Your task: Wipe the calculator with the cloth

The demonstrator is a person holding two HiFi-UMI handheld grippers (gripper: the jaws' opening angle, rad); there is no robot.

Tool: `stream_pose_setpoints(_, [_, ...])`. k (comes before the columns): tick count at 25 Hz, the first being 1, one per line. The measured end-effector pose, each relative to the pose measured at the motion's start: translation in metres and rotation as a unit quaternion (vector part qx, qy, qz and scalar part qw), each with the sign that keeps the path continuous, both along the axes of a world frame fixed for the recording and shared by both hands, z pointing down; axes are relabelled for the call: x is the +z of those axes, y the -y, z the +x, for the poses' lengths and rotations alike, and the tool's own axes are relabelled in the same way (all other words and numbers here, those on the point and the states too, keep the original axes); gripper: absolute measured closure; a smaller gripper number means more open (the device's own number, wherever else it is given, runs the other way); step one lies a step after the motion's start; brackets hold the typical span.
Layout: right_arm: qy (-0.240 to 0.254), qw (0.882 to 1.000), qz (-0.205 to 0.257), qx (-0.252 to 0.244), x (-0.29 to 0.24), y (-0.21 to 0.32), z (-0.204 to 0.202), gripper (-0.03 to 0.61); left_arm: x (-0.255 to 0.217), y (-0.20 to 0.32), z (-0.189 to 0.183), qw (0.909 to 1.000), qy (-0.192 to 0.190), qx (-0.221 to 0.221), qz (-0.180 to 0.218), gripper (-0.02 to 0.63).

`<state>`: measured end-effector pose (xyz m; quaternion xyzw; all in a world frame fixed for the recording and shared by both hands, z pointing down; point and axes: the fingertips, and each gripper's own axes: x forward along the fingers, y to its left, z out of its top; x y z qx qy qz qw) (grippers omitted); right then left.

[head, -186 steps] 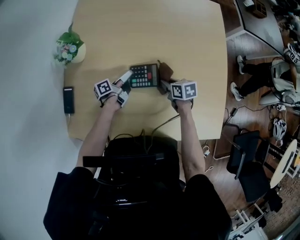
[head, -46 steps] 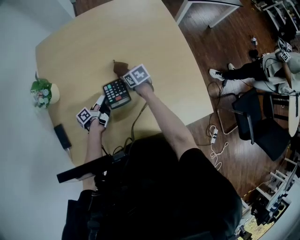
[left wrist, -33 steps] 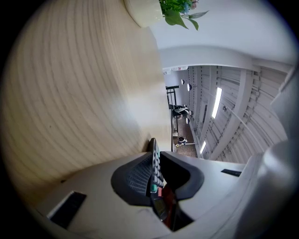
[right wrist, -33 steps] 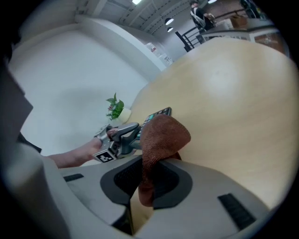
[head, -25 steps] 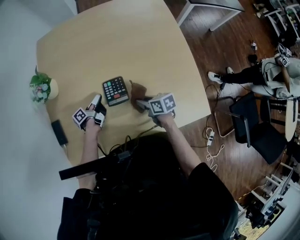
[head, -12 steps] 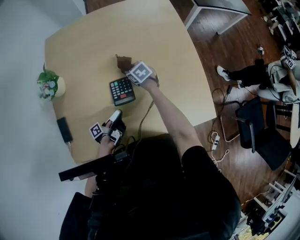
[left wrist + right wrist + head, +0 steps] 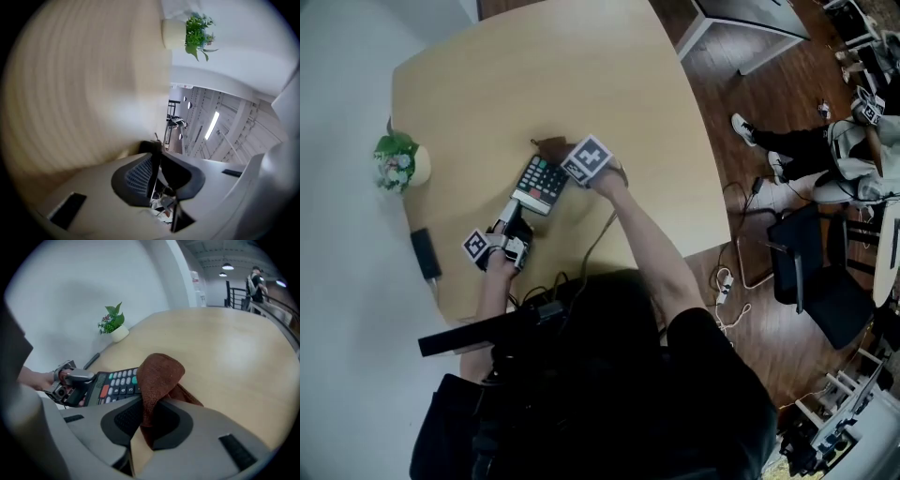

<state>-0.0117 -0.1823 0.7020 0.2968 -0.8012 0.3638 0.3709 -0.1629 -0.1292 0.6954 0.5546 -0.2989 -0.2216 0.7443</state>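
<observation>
While the person bends over the desk (image 7: 581,75), the left gripper (image 7: 512,212) is the nearest thing. It is close to the near edge, with its tip at the near end of the calculator (image 7: 539,181). In the head view the two seem to touch, but the jaws are too small there to read. The left gripper view gives them: they stand almost together, with only a thin slit and nothing clear between the pads. The calculator does not appear in that view, which is turned on its side and blurred. The right gripper view adds that one pale finger (image 7: 82,377) of the left gripper lies over the calculator's display end. Whether it pinches that end I cannot tell.

The calculator lies slantwise about midway between the left and right edges, nearer to the near edge than to the far one. At its far end is the right gripper (image 7: 150,416). In the head view its marker cube (image 7: 587,159) covers the jaws. Its own view shows them closed on the brown cloth (image 7: 159,373), which rises in a fold above the pads and covers the calculator's far end.

By the left edge lie a black flat device (image 7: 423,254) and, farther, a small potted plant (image 7: 398,161). Beyond the right edge, well apart, a person (image 7: 825,155) stretches the legs over the wooden floor.
</observation>
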Motion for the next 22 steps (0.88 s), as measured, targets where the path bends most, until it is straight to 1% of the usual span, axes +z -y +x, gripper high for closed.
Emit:
stream_pose_setpoints(1, [0.018, 0.999, -0.021, 0.02, -0.001, -0.016, 0.0, 0.531, -0.001, 0.009, -0.007, 0.9999, 0.01, 0.0, 0.01, 0.546])
stream_pose_setpoints(3, [0.062, 0.995, -0.059, 0.06, -0.003, -0.051, -0.005, 0.531, -0.003, 0.024, -0.018, 0.9993, 0.026, 0.005, 0.027, 0.551])
stream_pose_setpoints(5, [0.094, 0.988, -0.07, 0.101, -0.007, -0.074, -0.006, 0.531, -0.005, 0.03, -0.026, 0.9983, 0.041, 0.022, 0.036, 0.56])
stream_pose_setpoints(7, [0.098, 0.984, -0.042, 0.144, -0.014, -0.07, 0.006, 0.531, -0.008, 0.027, -0.026, 0.9966, 0.052, 0.048, 0.042, 0.561])
stream_pose_setpoints(9, [0.093, 0.981, 0.003, 0.173, -0.025, -0.043, 0.021, 0.529, -0.01, 0.02, -0.022, 0.9952, 0.054, 0.066, 0.047, 0.561])
stream_pose_setpoints(10, [0.094, 0.979, 0.019, 0.178, -0.03, -0.026, 0.023, 0.529, -0.009, 0.017, -0.021, 0.995, 0.052, 0.07, 0.049, 0.561])
stream_pose_setpoints(11, [0.097, 0.979, 0.03, 0.175, -0.034, -0.009, 0.02, 0.529, -0.008, 0.015, -0.02, 0.9953, 0.048, 0.069, 0.049, 0.543])
stream_pose_setpoints(12, [0.099, 0.981, 0.035, 0.166, -0.034, 0.006, 0.013, 0.529, -0.006, 0.014, -0.019, 0.9958, 0.044, 0.064, 0.049, 0.54])
stream_pose_setpoints(15, [0.083, 0.988, 0.023, 0.125, -0.018, 0.029, -0.01, 0.529, -0.003, 0.014, -0.02, 0.9966, 0.04, 0.054, 0.047, 0.521])
stream_pose_setpoints(17, [0.075, 0.99, 0.006, 0.117, -0.006, 0.024, -0.017, 0.529, 0.0, 0.013, -0.021, 0.9969, 0.041, 0.051, 0.044, 0.515])
stream_pose_setpoints(19, [0.084, 0.988, -0.009, 0.133, -0.004, 0.006, -0.019, 0.529, 0.001, 0.013, -0.021, 0.9971, 0.04, 0.049, 0.042, 0.514])
stream_pose_setpoints(22, [0.103, 0.98, -0.034, 0.164, -0.006, -0.041, -0.017, 0.529, 0.0, 0.014, -0.022, 0.9975, 0.039, 0.043, 0.041, 0.514])
